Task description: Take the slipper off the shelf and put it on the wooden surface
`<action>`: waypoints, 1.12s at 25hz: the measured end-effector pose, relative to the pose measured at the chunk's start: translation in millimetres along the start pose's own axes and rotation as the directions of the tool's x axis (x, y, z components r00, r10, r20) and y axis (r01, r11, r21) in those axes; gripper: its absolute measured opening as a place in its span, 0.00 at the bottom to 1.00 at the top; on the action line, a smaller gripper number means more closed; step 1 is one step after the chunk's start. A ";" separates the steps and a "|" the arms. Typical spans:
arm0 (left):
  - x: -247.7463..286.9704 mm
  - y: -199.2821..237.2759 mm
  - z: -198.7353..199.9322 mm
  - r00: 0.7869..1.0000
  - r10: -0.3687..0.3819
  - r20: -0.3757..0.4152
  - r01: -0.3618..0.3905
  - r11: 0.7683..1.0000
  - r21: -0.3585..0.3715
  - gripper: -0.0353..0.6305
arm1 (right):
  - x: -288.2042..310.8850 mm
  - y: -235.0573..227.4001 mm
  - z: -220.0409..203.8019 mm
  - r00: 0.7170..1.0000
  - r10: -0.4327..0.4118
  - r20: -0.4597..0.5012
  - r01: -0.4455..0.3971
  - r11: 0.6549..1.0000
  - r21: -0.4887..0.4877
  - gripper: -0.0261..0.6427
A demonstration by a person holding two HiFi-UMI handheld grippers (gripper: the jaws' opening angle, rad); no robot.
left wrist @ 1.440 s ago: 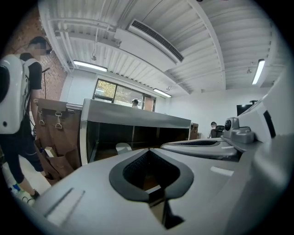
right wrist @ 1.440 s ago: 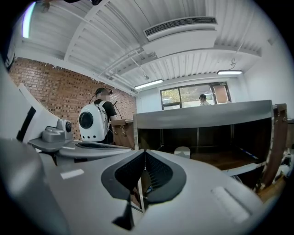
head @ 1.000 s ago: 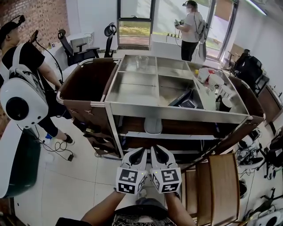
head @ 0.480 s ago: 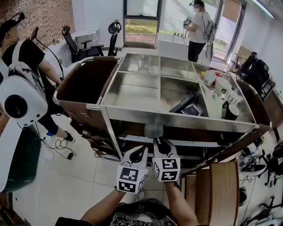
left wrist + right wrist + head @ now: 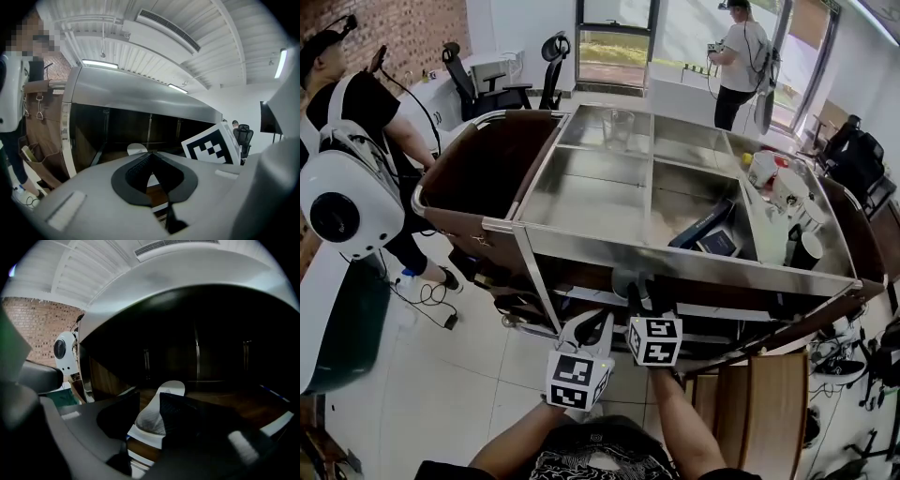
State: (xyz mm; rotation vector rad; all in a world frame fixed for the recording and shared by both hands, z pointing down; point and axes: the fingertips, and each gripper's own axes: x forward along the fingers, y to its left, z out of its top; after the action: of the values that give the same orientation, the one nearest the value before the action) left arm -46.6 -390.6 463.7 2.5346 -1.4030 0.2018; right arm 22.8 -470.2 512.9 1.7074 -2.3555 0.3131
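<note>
Two forearms [image 5: 680,427] reach forward, slightly down | right gripper [image 5: 647,298] at shelf [image 5: 220,399], jaws just opening, slipper [image 5: 157,416] between, 12 o'clock | left gripper [image 5: 592,324] jaws closed, empty

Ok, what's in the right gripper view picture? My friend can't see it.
A white slipper lies on a dark wooden shelf, seen between the right tongs, which have just been opening and do not press on it. A brick wall shows at far left.

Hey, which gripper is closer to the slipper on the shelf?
Right. The right gripper, fingers just opening, is at the slipper, which shows between them; the left gripper hangs back, below and left of it.
</note>
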 end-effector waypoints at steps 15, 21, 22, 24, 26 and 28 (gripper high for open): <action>-0.3 27.1 -9.8 0.998 0.061 -0.014 -0.061 0.998 -0.022 0.06 | 63.0 -25.0 -22.7 0.994 -0.061 -0.092 0.061 0.998 -0.002 0.26; 0.9 38.7 -6.0 0.996 0.085 -0.006 -0.085 0.996 -0.024 0.06 | 85.5 -33.9 -25.9 0.987 -0.083 -0.136 0.083 0.997 -0.003 0.26; 1.1 39.6 -5.7 0.996 0.088 -0.006 -0.088 0.996 -0.023 0.06 | 88.0 -34.7 -28.1 0.986 -0.084 -0.147 0.085 0.996 0.000 0.26; 1.7 41.3 -5.6 0.996 0.091 -0.007 -0.091 0.996 -0.020 0.06 | 92.5 -37.2 -34.4 0.981 -0.091 -0.172 0.094 0.996 0.011 0.26; 2.6 42.7 -5.7 0.996 0.093 -0.010 -0.093 0.996 -0.019 0.06 | 95.3 -40.0 -41.7 0.974 -0.100 -0.201 0.106 0.994 0.021 0.26; 3.6 44.4 -5.0 0.995 0.094 -0.009 -0.095 0.995 -0.018 0.06 | 97.2 -40.2 -48.5 0.969 -0.108 -0.224 0.112 0.994 0.005 0.26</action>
State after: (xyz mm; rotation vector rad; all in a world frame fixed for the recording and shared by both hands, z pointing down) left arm -82.3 -414.9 475.5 2.4520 -1.5161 0.2143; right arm 33.9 -556.1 589.7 1.7043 -2.0967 0.4808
